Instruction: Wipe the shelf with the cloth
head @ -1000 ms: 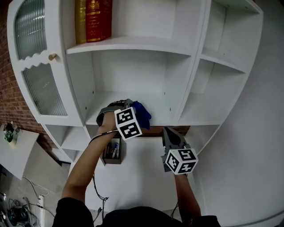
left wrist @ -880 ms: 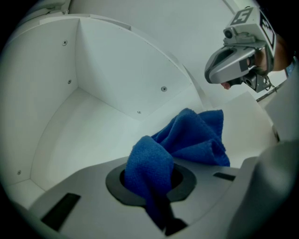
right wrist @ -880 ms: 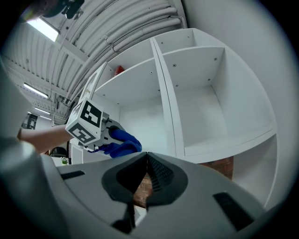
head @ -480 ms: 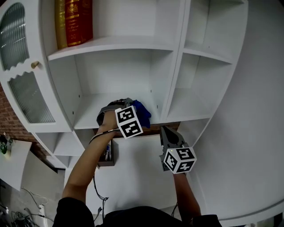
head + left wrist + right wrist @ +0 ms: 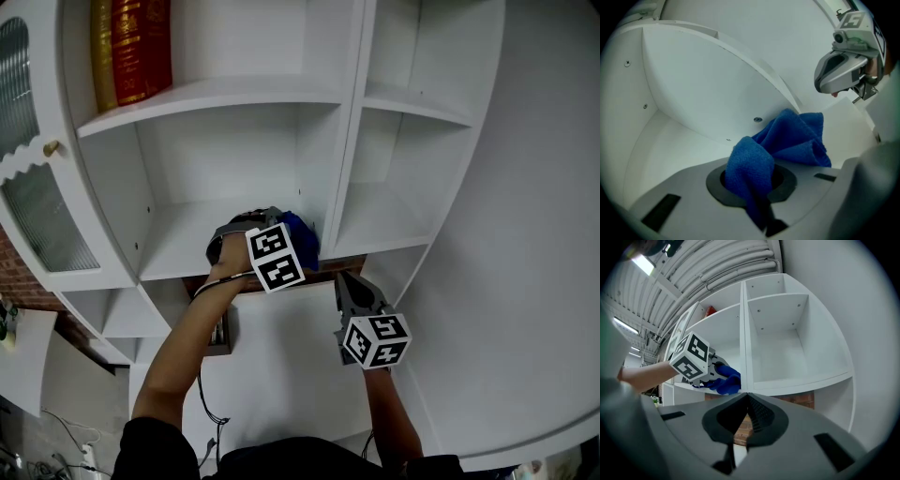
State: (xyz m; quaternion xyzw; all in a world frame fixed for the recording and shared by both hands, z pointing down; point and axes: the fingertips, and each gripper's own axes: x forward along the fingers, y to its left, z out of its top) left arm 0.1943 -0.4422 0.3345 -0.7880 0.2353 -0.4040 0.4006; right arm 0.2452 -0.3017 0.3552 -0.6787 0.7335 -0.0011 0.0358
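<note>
A blue cloth (image 5: 302,234) (image 5: 787,143) (image 5: 725,380) is pinched in my left gripper (image 5: 281,230) (image 5: 757,187), which is shut on it. The cloth rests on the white shelf (image 5: 187,234) (image 5: 670,145) near its right front corner, beside the upright divider (image 5: 339,141). My right gripper (image 5: 349,286) (image 5: 746,413) hangs below and in front of the shelf edge, shut with nothing between its jaws. In the right gripper view the left gripper's marker cube (image 5: 691,357) is at the left.
Red and gold books (image 5: 131,47) stand on the upper shelf. A glass-fronted cabinet door (image 5: 33,178) with a gold knob is at the left. Open white compartments (image 5: 403,159) lie right of the divider. A small grey holder (image 5: 223,330) hangs below.
The head view has swung right, so the cabinet sits further left in frame. Both grippers hold nearly the same places; the cloth stays at the shelf's right corner.
</note>
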